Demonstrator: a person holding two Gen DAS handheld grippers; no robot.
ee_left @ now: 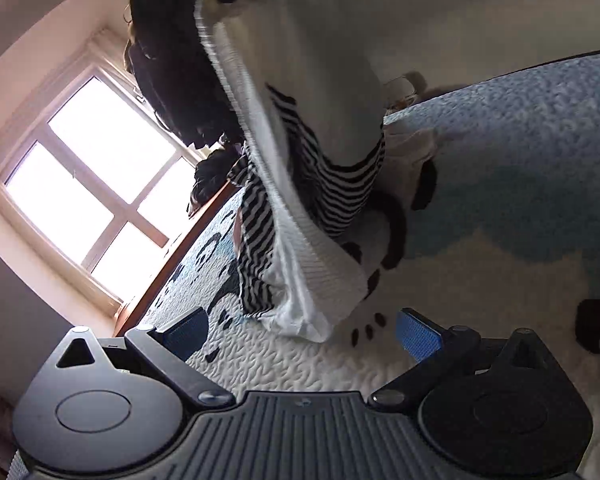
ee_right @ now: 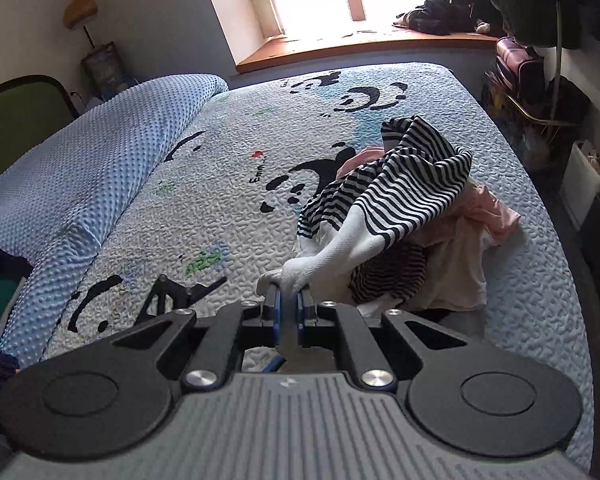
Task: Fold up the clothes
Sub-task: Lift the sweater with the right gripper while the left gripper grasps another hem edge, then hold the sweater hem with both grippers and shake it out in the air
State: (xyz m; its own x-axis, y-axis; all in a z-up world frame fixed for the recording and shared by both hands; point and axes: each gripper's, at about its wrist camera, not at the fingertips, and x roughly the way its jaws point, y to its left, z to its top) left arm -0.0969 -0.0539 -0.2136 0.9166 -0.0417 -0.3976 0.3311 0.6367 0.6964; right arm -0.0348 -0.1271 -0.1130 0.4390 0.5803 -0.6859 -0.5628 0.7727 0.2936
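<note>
A black-and-white striped garment (ee_right: pixel 404 192) with a white ribbed hem is lifted off a pile of clothes on the bed. My right gripper (ee_right: pixel 288 300) is shut on its white hem (ee_right: pixel 316 264) and holds it up. In the left wrist view the same striped garment (ee_left: pixel 296 200) hangs down in front of me, its white ribbed edge (ee_left: pixel 312 280) just above the bed. My left gripper (ee_left: pixel 300 330) is open and empty, its blue pads (ee_left: pixel 418 334) wide apart just below the hanging hem.
A pink and cream clothes pile (ee_right: pixel 460 248) lies on the panda-print bedspread (ee_right: pixel 220 208). A blue dotted blanket (ee_right: pixel 92 168) covers the bed's left side. A window sill (ee_right: pixel 360 44) with dark clothes is behind. Clutter and a white bin (ee_right: pixel 588 176) stand right of the bed.
</note>
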